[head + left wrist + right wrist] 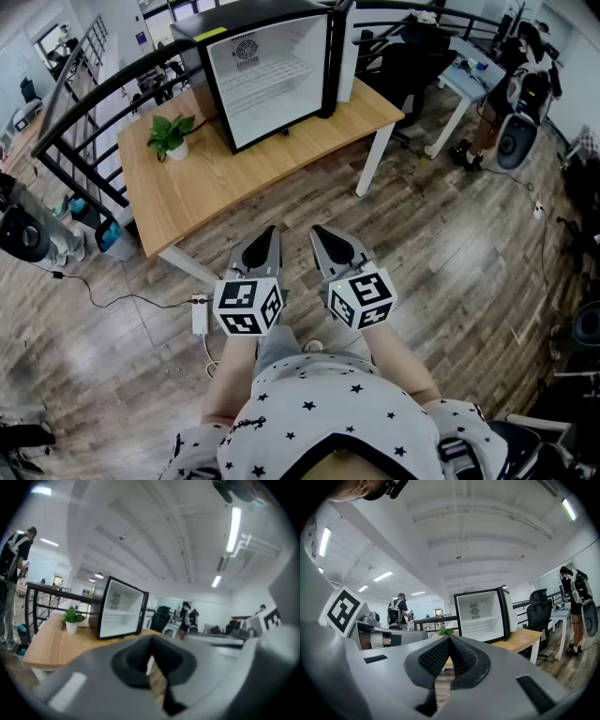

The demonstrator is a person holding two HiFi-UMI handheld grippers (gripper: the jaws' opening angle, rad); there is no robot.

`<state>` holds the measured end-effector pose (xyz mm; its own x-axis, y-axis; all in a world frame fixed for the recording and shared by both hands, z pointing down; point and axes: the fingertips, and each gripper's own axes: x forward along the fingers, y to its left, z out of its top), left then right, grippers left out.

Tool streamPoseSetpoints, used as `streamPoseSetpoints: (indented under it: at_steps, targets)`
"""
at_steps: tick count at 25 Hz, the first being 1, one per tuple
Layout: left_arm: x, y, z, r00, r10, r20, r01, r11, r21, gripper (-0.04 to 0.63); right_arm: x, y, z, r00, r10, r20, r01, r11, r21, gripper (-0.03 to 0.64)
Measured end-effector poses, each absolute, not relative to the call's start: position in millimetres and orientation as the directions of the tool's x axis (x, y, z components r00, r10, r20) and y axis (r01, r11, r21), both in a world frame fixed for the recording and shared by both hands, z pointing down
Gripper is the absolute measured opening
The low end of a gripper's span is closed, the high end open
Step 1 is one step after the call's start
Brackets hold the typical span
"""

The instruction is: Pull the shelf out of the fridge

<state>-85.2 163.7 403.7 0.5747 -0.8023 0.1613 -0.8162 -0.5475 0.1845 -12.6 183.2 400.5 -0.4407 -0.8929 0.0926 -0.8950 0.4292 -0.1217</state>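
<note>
Well, left gripper (pixel 269 231) and right gripper (pixel 319 231) hang pinched shut and empty, well short of the table (pixel 234 178), while the wire shelf (pixel 267 77) sits inside the open mini fridge (pixel 246 21) at the tabletop's far edge; unopened jaws may just ram it.

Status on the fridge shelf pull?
Left tongs, right tongs shut, empty, short of light wooden table. White wire shelf inside open black mini fridge. Green potted plant beside fridge, not blocking.
</note>
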Motion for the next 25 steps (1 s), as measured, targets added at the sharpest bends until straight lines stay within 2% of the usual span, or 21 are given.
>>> streamPoseSetpoints:
  at_steps: [8,14,19,25]
  targets:
    - [-74.9,175.0,406.9,0.561,-0.811,0.166,-0.826,-0.533,0.186,0.008,-7.1,195.5,397.3,-0.463,-0.882,0.092,-0.885,0.453,-0.108,0.019]
    - [-73.7,178.1,410.7,0.552,-0.816,0.171,-0.83,-0.515,0.215,0.008,1.0,197.3,397.8,-0.46,-0.885,0.077,-0.876,0.438,-0.2,0.02]
    - [-73.1,175.8,411.4,0.547,-0.819,0.173,-0.831,-0.508,0.226,0.008,6.0,192.2,410.1,-0.44,-0.888,0.129,-0.892,0.417,-0.172,0.02]
    - [-70.4,156.9,416.9,0.541,-0.822,0.175,-0.828,-0.485,0.281,0.008,6.9,180.7,406.1,-0.454,-0.885,0.104,-0.89,0.444,-0.103,0.02]
